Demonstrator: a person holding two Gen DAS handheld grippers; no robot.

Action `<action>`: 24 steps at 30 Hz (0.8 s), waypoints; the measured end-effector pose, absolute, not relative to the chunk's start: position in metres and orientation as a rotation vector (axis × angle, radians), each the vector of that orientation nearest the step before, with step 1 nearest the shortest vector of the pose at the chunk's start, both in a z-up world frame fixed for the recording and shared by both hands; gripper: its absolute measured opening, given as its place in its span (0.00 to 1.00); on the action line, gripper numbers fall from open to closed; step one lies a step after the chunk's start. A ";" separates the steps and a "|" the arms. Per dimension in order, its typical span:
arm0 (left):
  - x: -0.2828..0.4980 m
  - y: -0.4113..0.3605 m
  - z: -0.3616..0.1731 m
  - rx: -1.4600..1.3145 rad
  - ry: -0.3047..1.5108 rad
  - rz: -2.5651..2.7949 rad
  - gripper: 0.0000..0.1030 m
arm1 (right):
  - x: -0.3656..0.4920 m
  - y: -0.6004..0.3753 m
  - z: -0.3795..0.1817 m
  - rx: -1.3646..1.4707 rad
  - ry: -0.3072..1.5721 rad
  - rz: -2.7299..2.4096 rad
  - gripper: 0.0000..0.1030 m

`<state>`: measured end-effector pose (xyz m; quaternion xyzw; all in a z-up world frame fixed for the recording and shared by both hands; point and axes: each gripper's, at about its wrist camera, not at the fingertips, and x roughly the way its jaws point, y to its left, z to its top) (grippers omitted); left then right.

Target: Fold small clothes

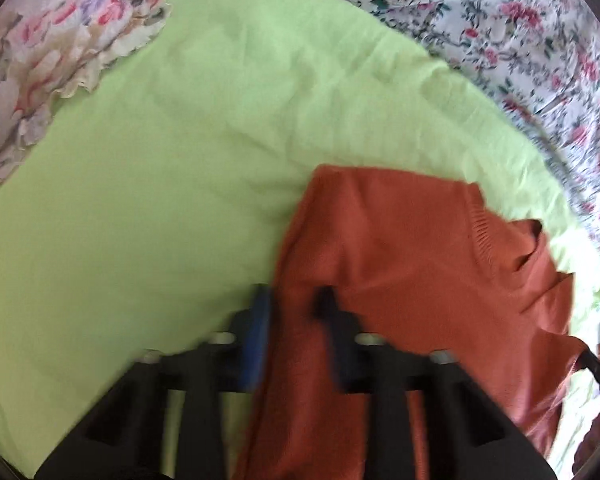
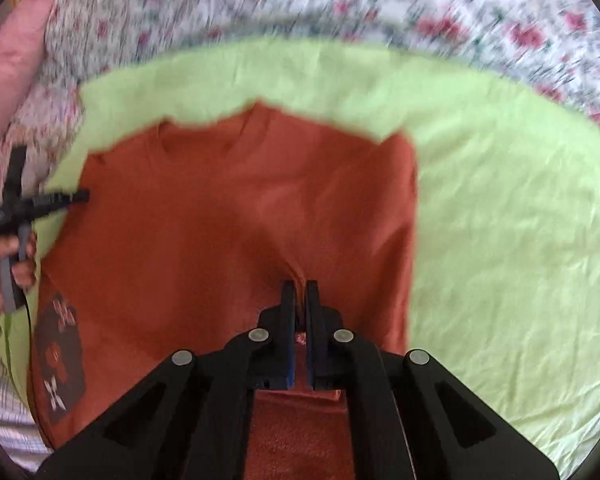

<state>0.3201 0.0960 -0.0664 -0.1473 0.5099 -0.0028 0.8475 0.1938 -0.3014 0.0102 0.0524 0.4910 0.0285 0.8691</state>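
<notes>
Right gripper [image 2: 300,286]: points forward and down over the near hem area of the orange sweater [image 2: 236,208]. Its two blue-padded fingers stand almost together, with a pinched ridge of orange fabric rising between them; the grip on the garment is firm.

Left gripper [image 1: 294,294]: its fingers stand apart by a moderate gap, and the edge of the sweater [image 1: 400,248] lies across that gap, passing over the left finger's side and under the right one. Motion blur prevents a ruling on whether the pads actually clamp the cloth. In the right wrist view this same gripper [image 2: 74,197] reaches in from the left, its tip at the sweater's left edge, held by a bare hand [image 2: 4,268].

Garment position: the sweater lies spread on a light green sheet [image 2: 500,240], neckline away from the right gripper, a dark patterned patch [image 2: 60,356] showing near its lower left corner.

Surroundings: the green sheet rests on a floral bedspread [image 1: 520,40]. A ruffled floral pillow [image 1: 52,48] overlaps the sheet's far left corner in the left wrist view.
</notes>
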 end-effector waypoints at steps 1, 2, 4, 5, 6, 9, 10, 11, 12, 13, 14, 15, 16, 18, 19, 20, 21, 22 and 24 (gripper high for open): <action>0.321 0.094 -0.067 -0.289 1.068 0.003 0.16 | 0.196 -0.307 0.015 0.113 1.011 0.036 0.04; 0.322 0.091 -0.068 -0.270 1.064 0.008 0.15 | 0.201 -0.313 0.012 0.107 1.019 0.015 0.04; 0.321 0.088 -0.068 -0.251 1.048 0.019 0.13 | 0.207 -0.319 -0.004 0.111 1.067 0.000 0.04; 0.321 0.088 -0.069 -0.259 1.042 0.024 0.13 | 0.211 -0.325 -0.017 0.126 1.097 -0.010 0.04; 0.321 0.089 -0.069 -0.265 1.039 0.029 0.13 | 0.213 -0.327 -0.027 0.136 1.130 -0.022 0.05; 0.319 0.091 -0.071 -0.276 1.035 0.039 0.13 | 0.215 -0.327 -0.041 0.167 1.182 -0.052 0.10; 0.320 0.091 -0.072 -0.274 1.034 0.044 0.13 | 0.214 -0.325 -0.037 0.171 1.172 -0.069 0.16; 0.319 0.094 -0.071 -0.280 1.036 0.043 0.13 | 0.209 -0.324 -0.032 0.171 1.165 -0.080 0.19; 0.317 0.097 -0.070 -0.286 1.039 0.043 0.15 | 0.205 -0.324 -0.027 0.173 1.153 -0.084 0.29; 0.316 0.099 -0.067 -0.293 1.041 0.050 0.18 | 0.201 -0.321 -0.020 0.176 1.137 -0.086 0.39; 0.312 0.102 -0.063 -0.306 1.038 0.061 0.19 | 0.197 -0.320 -0.013 0.181 1.118 -0.085 0.42; 0.308 0.106 -0.059 -0.318 1.033 0.067 0.20 | 0.192 -0.318 -0.007 0.189 1.099 -0.080 0.44; 0.301 0.108 -0.052 -0.336 1.025 0.067 0.20 | 0.186 -0.320 -0.001 0.198 1.088 -0.075 0.44; 0.287 0.110 -0.045 -0.357 1.021 0.041 0.24 | 0.174 -0.316 0.008 0.219 1.068 -0.064 0.44; 0.280 0.110 -0.042 -0.362 1.022 0.029 0.27 | 0.170 -0.311 0.011 0.227 1.064 -0.058 0.44; 0.273 0.110 -0.040 -0.365 1.023 0.019 0.28 | 0.166 -0.307 0.013 0.234 1.063 -0.050 0.44; 0.262 0.110 -0.038 -0.370 1.028 0.005 0.30 | 0.163 -0.303 0.013 0.239 1.064 -0.044 0.44; 0.253 0.107 -0.037 -0.377 1.031 -0.005 0.34 | 0.159 -0.299 0.013 0.245 1.066 -0.035 0.44; 0.230 0.103 -0.036 -0.392 1.046 -0.034 0.45 | 0.152 -0.289 0.012 0.257 1.072 -0.019 0.44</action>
